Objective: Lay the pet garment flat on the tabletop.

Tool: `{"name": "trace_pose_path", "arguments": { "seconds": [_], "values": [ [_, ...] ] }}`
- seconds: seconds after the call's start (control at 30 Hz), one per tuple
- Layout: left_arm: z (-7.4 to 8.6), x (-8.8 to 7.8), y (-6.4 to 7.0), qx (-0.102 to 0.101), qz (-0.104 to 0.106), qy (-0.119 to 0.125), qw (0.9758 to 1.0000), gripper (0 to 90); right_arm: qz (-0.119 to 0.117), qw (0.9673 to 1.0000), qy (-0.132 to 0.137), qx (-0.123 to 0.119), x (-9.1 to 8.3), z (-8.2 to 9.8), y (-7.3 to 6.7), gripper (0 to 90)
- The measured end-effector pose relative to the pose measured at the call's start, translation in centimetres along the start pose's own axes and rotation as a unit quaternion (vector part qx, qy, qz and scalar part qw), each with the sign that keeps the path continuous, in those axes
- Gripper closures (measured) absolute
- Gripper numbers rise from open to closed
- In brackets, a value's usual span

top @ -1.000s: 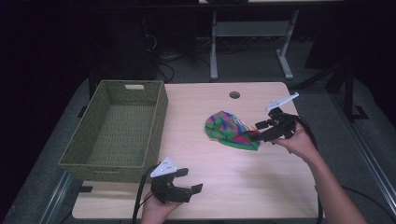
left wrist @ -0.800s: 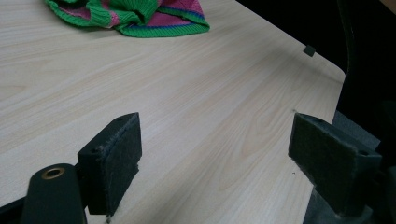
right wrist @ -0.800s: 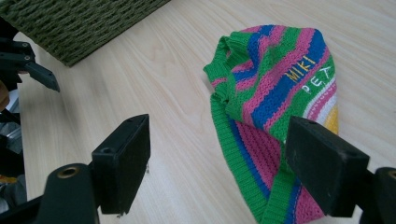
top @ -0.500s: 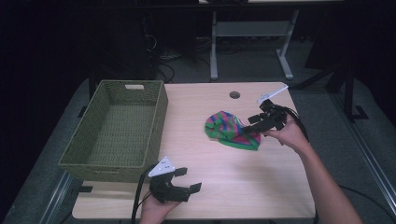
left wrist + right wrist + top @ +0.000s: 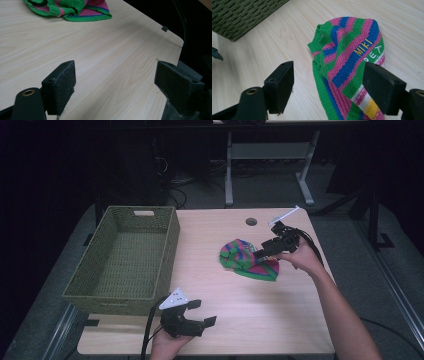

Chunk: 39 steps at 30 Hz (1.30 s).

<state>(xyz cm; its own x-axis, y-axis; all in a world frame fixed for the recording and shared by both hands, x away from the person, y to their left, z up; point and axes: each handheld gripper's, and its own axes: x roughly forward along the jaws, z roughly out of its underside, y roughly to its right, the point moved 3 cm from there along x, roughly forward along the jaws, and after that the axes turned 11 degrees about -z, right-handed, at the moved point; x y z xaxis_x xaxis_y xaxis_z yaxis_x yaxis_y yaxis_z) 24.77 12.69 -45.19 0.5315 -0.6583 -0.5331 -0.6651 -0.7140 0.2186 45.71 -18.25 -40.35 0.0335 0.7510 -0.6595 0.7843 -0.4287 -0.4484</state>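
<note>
From my seat I see a pale wooden table [image 5: 210, 320] with a round cable hole [image 5: 251, 221] near its far edge. Grey floor [image 5: 350, 227] surrounds it. Beyond, a white-framed desk's legs [image 5: 229, 170] and tangled cables [image 5: 175, 175] sit in a dark room.

— From where does the high view look?
— From above the near edge of the table [image 5: 280, 320], facing forward and down, far enough back to take in the whole top and the floor beyond.
— And the two gripper views?
— Both sit low and close. The left gripper view looks across the near right boards; the right gripper view looks toward the wicker basket [image 5: 242, 15].
— What is shared?
— The striped knitted garment [image 5: 247, 260] [image 5: 72, 8] [image 5: 352, 62] appears in all three.
</note>
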Motion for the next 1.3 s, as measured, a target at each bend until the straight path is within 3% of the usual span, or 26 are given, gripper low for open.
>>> {"name": "trace_pose_path", "arguments": {
  "seconds": [0.13, 0.4, 0.57, 1.3],
  "values": [
    [0.0, -0.1, -0.1, -0.01, 0.001, 0.006, 0.9999, 17.0, 0.001, 1.0, 0.001, 0.007, 0.3, 0.0, 0.6, 25.6],
    [0.0, 0.1, -0.1, -0.005, 0.003, 0.002, 1.0, 17.0, 0.0, 0.9997, -0.003, 0.023, 1.4, -0.4, 1.5, 26.2],
    [0.0, 0.1, 0.0, -0.005, 0.004, 0.001, 1.0, 17.0, 0.006, 0.9997, -0.011, 0.02, 2.0, -0.9, 1.5, 26.2],
    [0.1, 0.3, 0.2, 0.004, 0.01, -0.004, 0.9999, 17.0, 0.046, 0.9975, -0.04, 0.036, 5.0, -0.9, 2.9, 29.8]
  ]
}}
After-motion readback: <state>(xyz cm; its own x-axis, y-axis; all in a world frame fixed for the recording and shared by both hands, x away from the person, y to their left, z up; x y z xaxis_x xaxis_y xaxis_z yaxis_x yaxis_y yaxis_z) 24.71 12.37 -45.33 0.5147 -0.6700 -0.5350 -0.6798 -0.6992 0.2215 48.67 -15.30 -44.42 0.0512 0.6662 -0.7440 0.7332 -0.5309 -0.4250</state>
